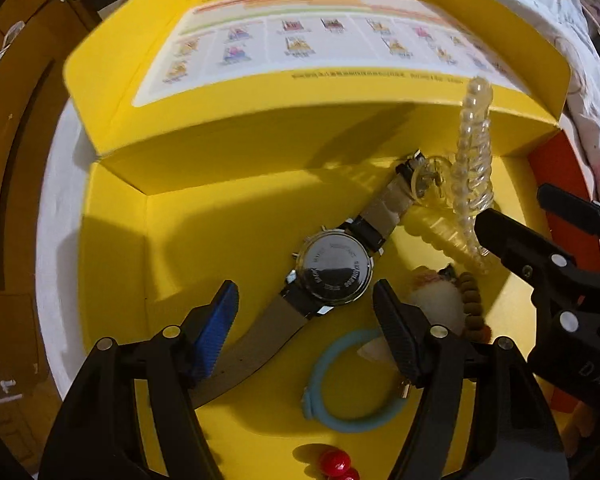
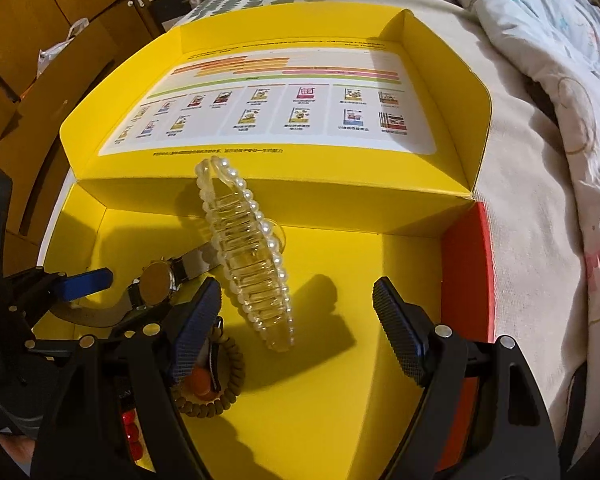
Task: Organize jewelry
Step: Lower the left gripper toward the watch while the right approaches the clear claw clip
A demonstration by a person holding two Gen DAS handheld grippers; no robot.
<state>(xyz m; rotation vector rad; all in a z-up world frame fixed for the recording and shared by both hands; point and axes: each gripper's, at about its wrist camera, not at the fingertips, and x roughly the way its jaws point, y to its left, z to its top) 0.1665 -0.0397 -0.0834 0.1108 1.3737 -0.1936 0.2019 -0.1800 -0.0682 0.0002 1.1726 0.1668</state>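
Note:
An open yellow box (image 1: 112,248) holds the jewelry. A steel watch (image 1: 332,276) lies face down on its floor, straight below my open left gripper (image 1: 306,320), whose fingers straddle the case and strap without touching them. A clear pearl-edged hair clip (image 2: 246,256) stands tilted against the box's back wall. Its lower end sits between the fingers of my open right gripper (image 2: 298,320), and neither pad presses on it. A light blue silicone band (image 1: 340,384), a brown bead bracelet (image 2: 220,384) and red beads (image 1: 336,460) lie near the front.
The box lid (image 2: 284,112), with a printed sheet inside, lies open behind the box. An orange outer wall (image 2: 464,272) bounds the right side. The box rests on a bed with a patterned quilt (image 2: 540,60). Brown cabinets (image 2: 28,40) stand at the left.

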